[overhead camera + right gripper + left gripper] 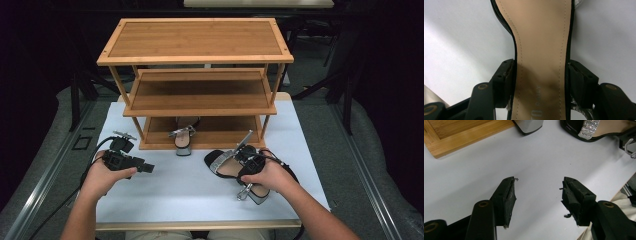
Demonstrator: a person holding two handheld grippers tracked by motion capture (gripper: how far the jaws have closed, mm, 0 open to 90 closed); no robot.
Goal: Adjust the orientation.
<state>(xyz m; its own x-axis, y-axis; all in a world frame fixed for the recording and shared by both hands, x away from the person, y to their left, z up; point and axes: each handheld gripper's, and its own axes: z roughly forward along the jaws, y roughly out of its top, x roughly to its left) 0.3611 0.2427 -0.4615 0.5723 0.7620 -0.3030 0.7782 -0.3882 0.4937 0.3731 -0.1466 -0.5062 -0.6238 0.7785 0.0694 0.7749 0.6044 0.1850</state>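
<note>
Three-tier bamboo rack (195, 60) stood on white table (165, 195), one heeled sandal (183, 137) on its bottom shelf. Right gripper (540, 82) clamped black sandal (235, 167) at the waist, flat on the tabletop; left gripper (537, 195) hovered agape, empty.

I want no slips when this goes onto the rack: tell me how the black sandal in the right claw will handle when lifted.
The black sandal probably stays stiff: the right claw presses both edges of its moulded sole. It may tip heel-down, since the block heel looks like its bulkiest part. The thin ankle strap will likely dangle and could snag the wooden rack.
</note>
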